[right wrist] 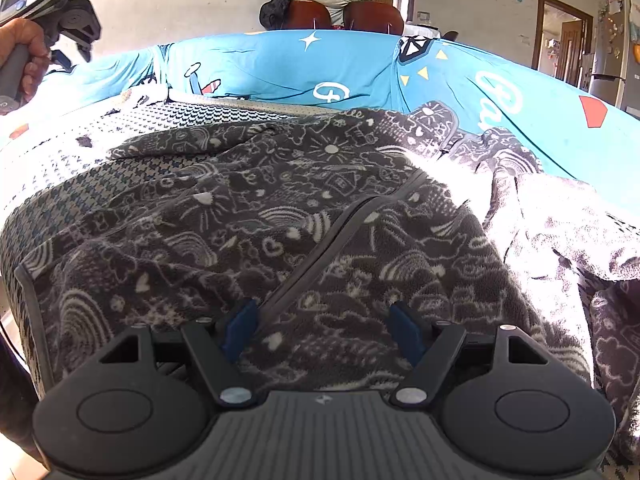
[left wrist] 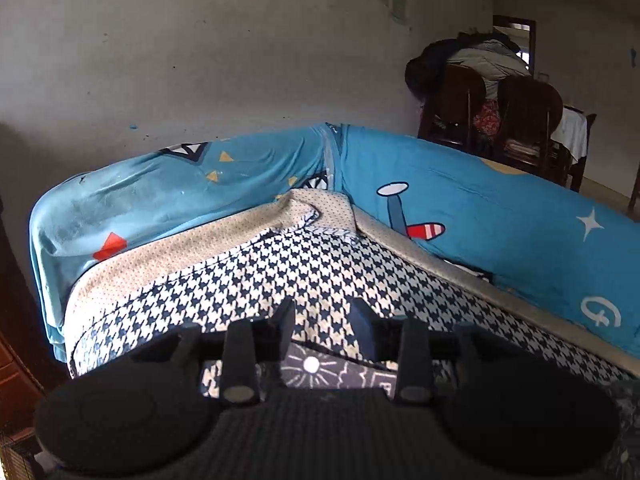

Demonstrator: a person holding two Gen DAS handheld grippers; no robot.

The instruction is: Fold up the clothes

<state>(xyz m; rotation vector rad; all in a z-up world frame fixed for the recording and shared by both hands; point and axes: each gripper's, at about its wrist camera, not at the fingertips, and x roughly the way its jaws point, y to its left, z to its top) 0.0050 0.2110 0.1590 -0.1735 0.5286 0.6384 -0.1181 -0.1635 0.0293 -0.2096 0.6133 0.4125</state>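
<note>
The right gripper (right wrist: 322, 326) is held wide open just above the dark patterned fleece garment (right wrist: 280, 220), nothing being gripped. The left gripper (left wrist: 325, 320) is parted narrowly over a houndstooth cover (left wrist: 280, 272). Blue cartoon-print cushions (left wrist: 500, 216) are seen behind. The garment is spread rumpled, its zip showing.

The right gripper (right wrist: 322, 330) hangs wide open over a dark fleece jacket (right wrist: 280, 216) spread on the checked sofa seat (right wrist: 76, 184).
</note>
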